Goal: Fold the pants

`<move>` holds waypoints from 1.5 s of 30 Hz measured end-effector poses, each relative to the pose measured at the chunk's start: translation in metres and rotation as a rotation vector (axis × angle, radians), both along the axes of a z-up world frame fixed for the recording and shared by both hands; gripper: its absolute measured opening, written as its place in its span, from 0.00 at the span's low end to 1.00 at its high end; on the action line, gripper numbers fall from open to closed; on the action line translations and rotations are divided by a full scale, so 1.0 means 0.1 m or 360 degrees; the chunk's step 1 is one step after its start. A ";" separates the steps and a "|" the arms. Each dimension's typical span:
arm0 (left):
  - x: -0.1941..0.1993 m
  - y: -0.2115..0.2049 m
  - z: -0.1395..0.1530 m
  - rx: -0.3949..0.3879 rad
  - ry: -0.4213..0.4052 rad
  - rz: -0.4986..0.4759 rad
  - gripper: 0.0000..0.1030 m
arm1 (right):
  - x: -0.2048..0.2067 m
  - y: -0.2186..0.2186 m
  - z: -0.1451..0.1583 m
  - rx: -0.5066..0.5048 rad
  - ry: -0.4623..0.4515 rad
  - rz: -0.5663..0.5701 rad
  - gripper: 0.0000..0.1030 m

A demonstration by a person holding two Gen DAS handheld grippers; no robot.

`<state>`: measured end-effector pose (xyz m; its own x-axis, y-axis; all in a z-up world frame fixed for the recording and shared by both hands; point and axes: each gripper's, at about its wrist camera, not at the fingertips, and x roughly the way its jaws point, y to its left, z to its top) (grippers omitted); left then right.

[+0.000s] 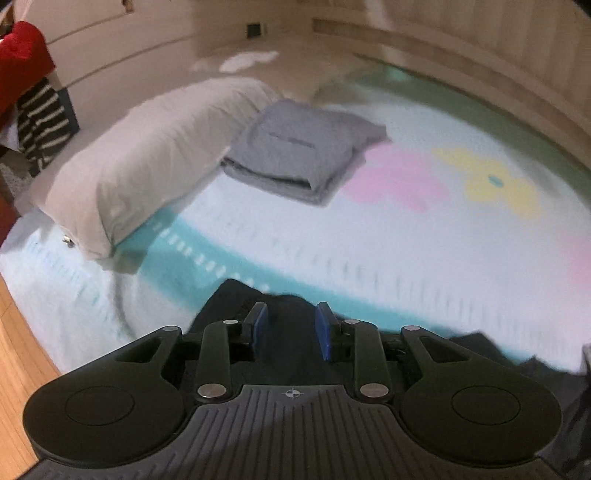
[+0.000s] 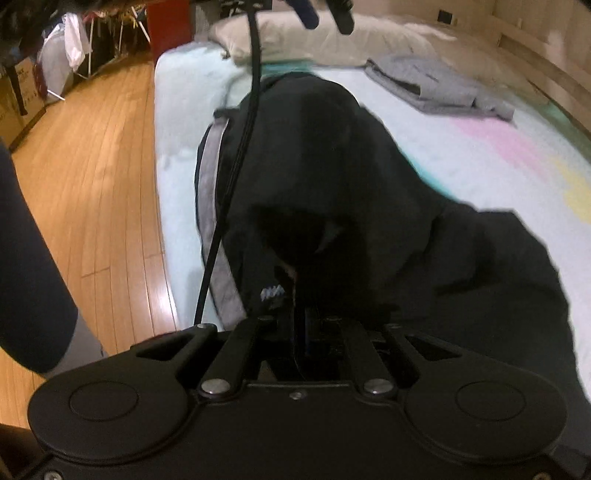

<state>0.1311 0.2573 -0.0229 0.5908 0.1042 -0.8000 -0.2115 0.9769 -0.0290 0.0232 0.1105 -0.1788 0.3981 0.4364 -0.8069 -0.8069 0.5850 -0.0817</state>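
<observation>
The black pants [image 2: 388,192] lie bunched along the near edge of the bed, with a grey stripe [image 2: 210,184] down one side. My right gripper [image 2: 295,299] is shut on a fold of the black cloth, which hides its fingertips. In the left wrist view my left gripper [image 1: 291,325] hangs just above the pants [image 1: 229,295]. Its blue pads [image 1: 260,321] stand apart, and dark cloth shows below the gap without being pinched. That gripper's tips [image 2: 325,14] and its black cable [image 2: 255,74] also show at the top of the right wrist view.
A folded grey garment [image 1: 306,151] lies mid-bed beside a beige pillow [image 1: 147,158]. The sheet [image 1: 406,240] is pale with pastel flowers. Wood floor [image 2: 92,184] runs along the bed's left edge, with a clothes rack [image 2: 85,48] beyond. A dark sleeve [image 2: 29,258] is at the left.
</observation>
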 end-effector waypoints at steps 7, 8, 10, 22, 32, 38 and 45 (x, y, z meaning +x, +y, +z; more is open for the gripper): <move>0.05 -0.11 -0.66 0.0021 0.0382 -0.0136 0.27 | 0.00 -0.10 0.08 0.0080 0.0105 -0.0096 0.20; 0.06 -0.11 -0.77 0.0032 0.0447 -0.0136 0.27 | 0.03 -0.09 0.10 0.0102 0.0133 -0.0124 0.21; 0.05 -0.08 -1.03 0.0028 0.0570 -0.0126 0.27 | 0.05 -0.14 0.14 0.0160 0.0175 -0.0189 0.31; -0.16 -0.59 -0.35 -0.0003 0.0136 -0.0137 0.28 | 0.29 -1.52 0.79 0.0280 -0.0124 -0.0950 0.55; -0.27 -1.43 -0.95 -0.0013 0.0435 -0.0556 0.28 | 1.36 -2.16 0.33 -0.0405 -0.0401 -0.1644 0.52; -0.27 -1.56 -0.98 0.0041 0.0470 -0.0541 0.28 | 1.53 -2.34 0.07 -0.0504 -0.0181 -0.1797 0.08; -0.19 -1.50 -0.95 0.0005 0.0497 -0.0486 0.28 | 0.90 -3.06 0.80 -0.0068 -0.0174 -0.2077 0.08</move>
